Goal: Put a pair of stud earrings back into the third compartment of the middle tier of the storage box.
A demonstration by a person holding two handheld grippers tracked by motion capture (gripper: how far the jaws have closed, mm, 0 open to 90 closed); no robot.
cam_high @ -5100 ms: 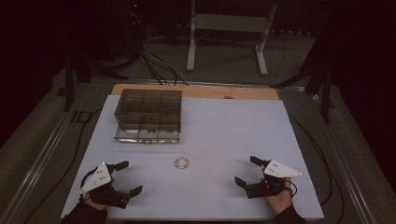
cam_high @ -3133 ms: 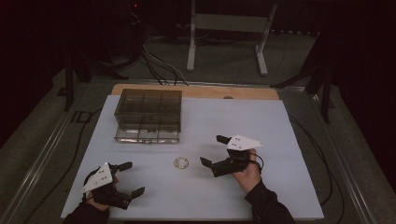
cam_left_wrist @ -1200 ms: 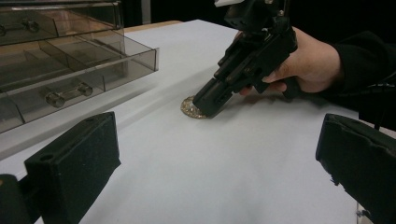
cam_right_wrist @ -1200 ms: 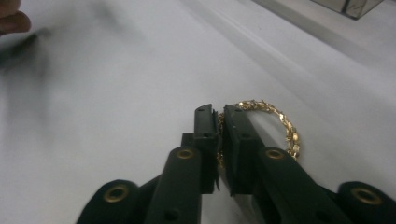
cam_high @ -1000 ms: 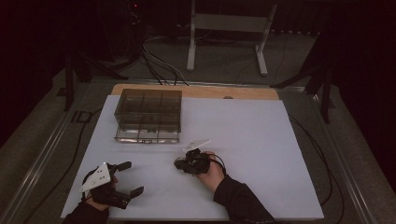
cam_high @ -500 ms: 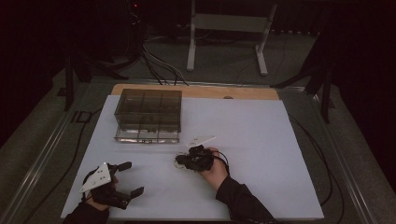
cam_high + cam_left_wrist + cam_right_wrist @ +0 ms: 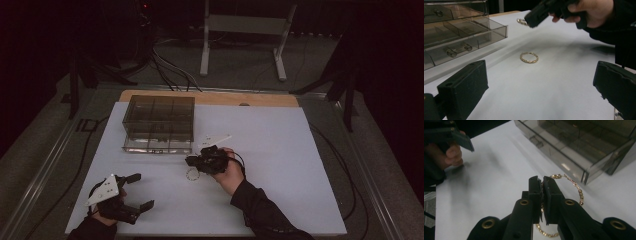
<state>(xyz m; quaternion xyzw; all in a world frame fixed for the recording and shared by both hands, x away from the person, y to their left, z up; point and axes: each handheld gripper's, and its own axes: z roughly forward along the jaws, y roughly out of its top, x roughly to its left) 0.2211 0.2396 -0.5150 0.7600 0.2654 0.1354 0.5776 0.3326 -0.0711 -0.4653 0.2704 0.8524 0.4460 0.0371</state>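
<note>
Nearest the person and well to the left of the smoky clear plastic drawer box (image 7: 159, 122): left gripper (image 7: 141, 190), low over the white surface (image 7: 280, 150), jaws spread wide, nothing between them.

In front of the box's right corner, just clear of it: thin gold chain bracelet (image 7: 192, 174), lying flat in an open loop.

Directly above and just behind the bracelet: right gripper (image 7: 192, 161), jaws pressed together, raised off the surface in the left gripper view and apparently not holding the chain. A small bright glint at the jaw tips, too small to identify.

Probably very light, limp and slippery. Likely to slide or bunch if pushed, and to dangle once lifted. Best taken across one strand of the loop, on the side away from the box, jaws reopened and brought straight down.

Box front close behind the bracelet, so little room there. Plenty of bare surface to the box's right and toward the person.
</note>
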